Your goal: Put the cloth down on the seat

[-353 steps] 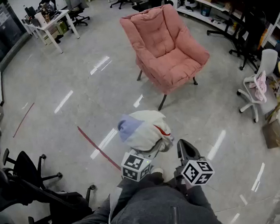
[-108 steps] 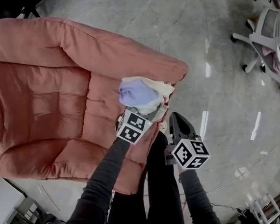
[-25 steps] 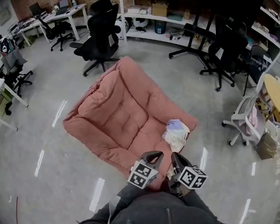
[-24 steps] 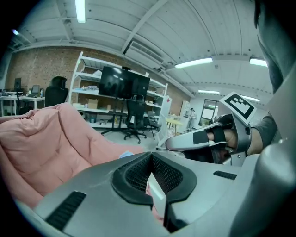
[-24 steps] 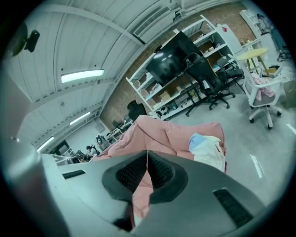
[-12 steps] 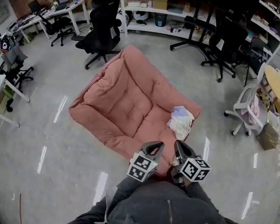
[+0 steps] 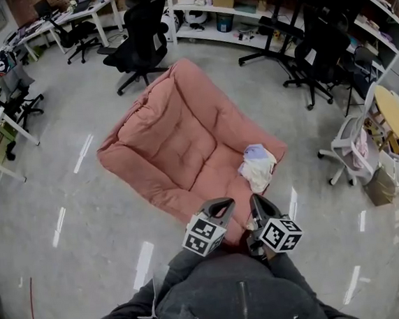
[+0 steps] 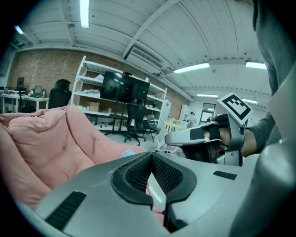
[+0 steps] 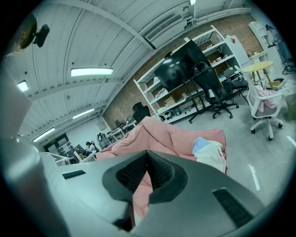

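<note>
The cloth (image 7: 257, 165), white with a pale blue patch, lies bunched on the front right corner of the pink padded chair's seat (image 7: 184, 146). Nothing touches it. My left gripper (image 7: 222, 203) is shut and empty, held close to my body just short of the seat's front edge. The right gripper (image 7: 255, 200) is beside it, also shut and empty. In the right gripper view the cloth (image 9: 210, 152) shows beyond the closed right gripper (image 9: 147, 152). In the left gripper view the closed left gripper (image 8: 150, 156) hides all but a blue scrap of the cloth (image 8: 127, 153).
Black office chairs (image 7: 139, 28) stand behind the pink chair, with more at the back right (image 7: 315, 46). A white swivel chair (image 7: 350, 155) with a pink garment stands at the right, next to a round yellow table (image 7: 391, 112). Shelves line the back wall; desks stand at the left.
Both grippers have drawn back a little from the chair, still shut and empty. The cloth lies where it was on the seat. The head view has shifted slightly.
</note>
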Tool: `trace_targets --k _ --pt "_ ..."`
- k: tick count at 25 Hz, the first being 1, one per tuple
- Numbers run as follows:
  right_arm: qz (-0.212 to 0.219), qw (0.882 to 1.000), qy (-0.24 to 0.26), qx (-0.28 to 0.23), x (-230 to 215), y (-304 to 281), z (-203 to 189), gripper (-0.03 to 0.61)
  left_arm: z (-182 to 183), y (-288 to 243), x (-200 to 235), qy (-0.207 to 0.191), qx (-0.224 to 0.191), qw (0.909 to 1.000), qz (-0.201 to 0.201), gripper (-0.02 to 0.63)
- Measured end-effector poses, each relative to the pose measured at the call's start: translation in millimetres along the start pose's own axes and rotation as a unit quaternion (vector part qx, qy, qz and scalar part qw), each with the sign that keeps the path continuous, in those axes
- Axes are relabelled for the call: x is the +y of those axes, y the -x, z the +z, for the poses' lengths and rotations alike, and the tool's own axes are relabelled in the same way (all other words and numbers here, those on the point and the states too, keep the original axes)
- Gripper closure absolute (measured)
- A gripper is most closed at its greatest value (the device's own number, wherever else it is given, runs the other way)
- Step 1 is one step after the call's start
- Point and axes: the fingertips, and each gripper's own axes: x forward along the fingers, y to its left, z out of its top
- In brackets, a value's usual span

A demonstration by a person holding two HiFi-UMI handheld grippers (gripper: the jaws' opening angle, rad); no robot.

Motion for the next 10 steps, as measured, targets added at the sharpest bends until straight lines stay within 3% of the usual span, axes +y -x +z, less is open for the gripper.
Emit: trace_targets --k 10 --pt "0.0 1.0 -0.011 0.021 -12 -3 -12 0.568 -6 -11 -4 -0.002 0.007 0.9999 -0.008 0.604"
